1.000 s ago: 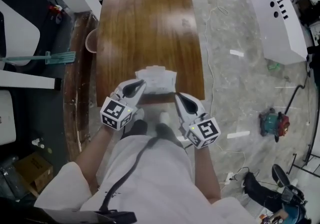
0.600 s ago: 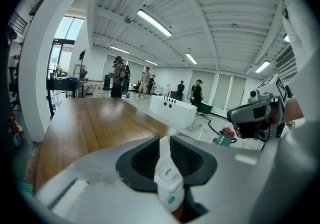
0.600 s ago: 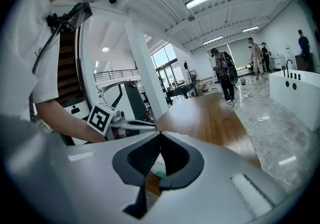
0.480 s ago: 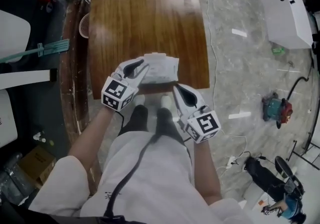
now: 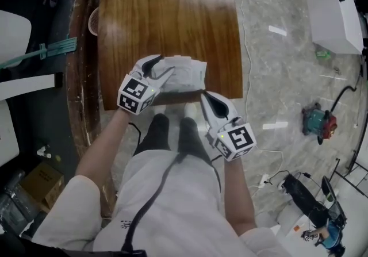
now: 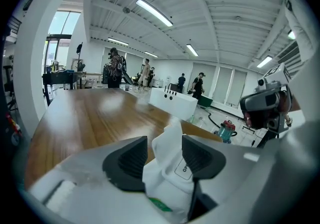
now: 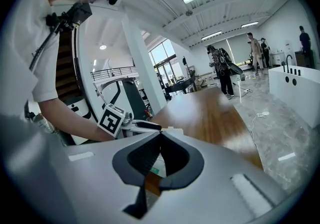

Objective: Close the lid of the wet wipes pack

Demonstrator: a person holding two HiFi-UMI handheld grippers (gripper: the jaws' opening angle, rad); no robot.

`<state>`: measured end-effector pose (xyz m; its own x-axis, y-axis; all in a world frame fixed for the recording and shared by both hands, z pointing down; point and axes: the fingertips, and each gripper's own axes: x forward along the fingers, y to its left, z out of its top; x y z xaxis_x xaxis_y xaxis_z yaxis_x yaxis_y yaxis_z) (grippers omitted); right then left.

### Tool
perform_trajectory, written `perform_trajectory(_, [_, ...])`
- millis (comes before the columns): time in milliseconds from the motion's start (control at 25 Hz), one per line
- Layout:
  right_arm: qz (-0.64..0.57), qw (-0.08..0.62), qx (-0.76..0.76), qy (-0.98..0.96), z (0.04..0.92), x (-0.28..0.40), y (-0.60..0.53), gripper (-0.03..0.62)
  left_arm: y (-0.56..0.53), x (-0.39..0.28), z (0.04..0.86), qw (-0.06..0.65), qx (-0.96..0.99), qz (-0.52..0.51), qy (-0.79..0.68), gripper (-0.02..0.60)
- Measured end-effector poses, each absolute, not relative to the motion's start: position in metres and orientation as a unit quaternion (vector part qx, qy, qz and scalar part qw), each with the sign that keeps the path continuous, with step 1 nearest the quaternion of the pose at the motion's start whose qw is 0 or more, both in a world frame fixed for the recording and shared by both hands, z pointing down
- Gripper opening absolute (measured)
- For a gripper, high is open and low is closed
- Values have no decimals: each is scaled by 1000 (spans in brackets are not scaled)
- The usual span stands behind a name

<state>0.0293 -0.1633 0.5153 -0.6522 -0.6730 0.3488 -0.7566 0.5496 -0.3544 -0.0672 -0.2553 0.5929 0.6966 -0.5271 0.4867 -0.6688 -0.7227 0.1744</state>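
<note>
1. Jaws first: the left gripper [image 6: 165, 157] has its two dark, ribbed rubber pads [image 6: 127, 160] spread wide. They have just been opening, and the soft white plastic-film wet wipes pack [image 5: 187, 75] stands between them. Its crinkled film bulges up through the gap, lying against the pad at that view's right and clear of the other.
2. Over to the right gripper [image 7: 161, 137]: its black pads are pressed together at the tips with nothing pinched, leaving only a rounded hollow between their curved inner faces.
3. The pack sits at the near edge of the glossy brown wooden table [image 5: 167, 14], a long top with fine grain and patches of glare. The left gripper reaches over the pack's left end. The right gripper hangs off the table edge, just beside the pack's near right corner.
4. Up close the pack is rumpled and pillow-shaped, with a rounded-rectangle label [image 6: 184, 168] outlined on its face and a green patch [image 6: 160, 204] lower down. Whether the lid lies flat, I cannot tell.
5. Both grippers wear smooth white moulded shells, and the left one's cube [image 5: 137, 95] shows crisp black-and-white square markers.
6. Beyond the table lies a polished grey stone-patterned floor [image 5: 287, 49].
</note>
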Motion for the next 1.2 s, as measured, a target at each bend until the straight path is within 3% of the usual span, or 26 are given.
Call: perform_trajectory(1200, [246,85,419,-870,520,53,-158,9,-237,-47,580,148,921,215,-290,216])
